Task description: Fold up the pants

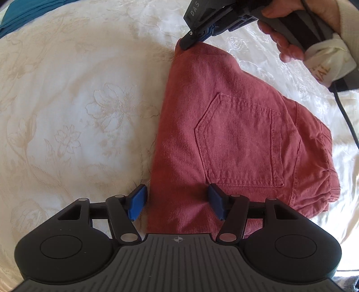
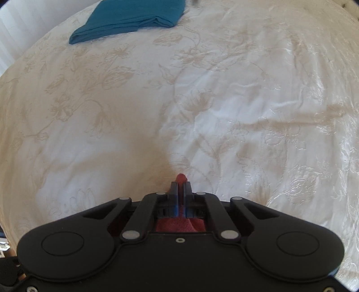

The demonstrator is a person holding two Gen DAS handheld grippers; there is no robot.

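Pants [image 1: 235,139], one pair, folded

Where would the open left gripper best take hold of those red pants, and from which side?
On the near corner of the folded edge, coming down from above. The left gripper already hangs open astride that edge of the pants, one pad over the bedspread, one over cloth. The right gripper is shut on the far corner of the same edge, so matching grips would probably lift it evenly.

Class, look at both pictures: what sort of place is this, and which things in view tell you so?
Probably a bedroom, on a bed. The surface is a soft cream bedspread with stitched flowers, red pants lie partly folded on it, and a folded teal garment rests further off.
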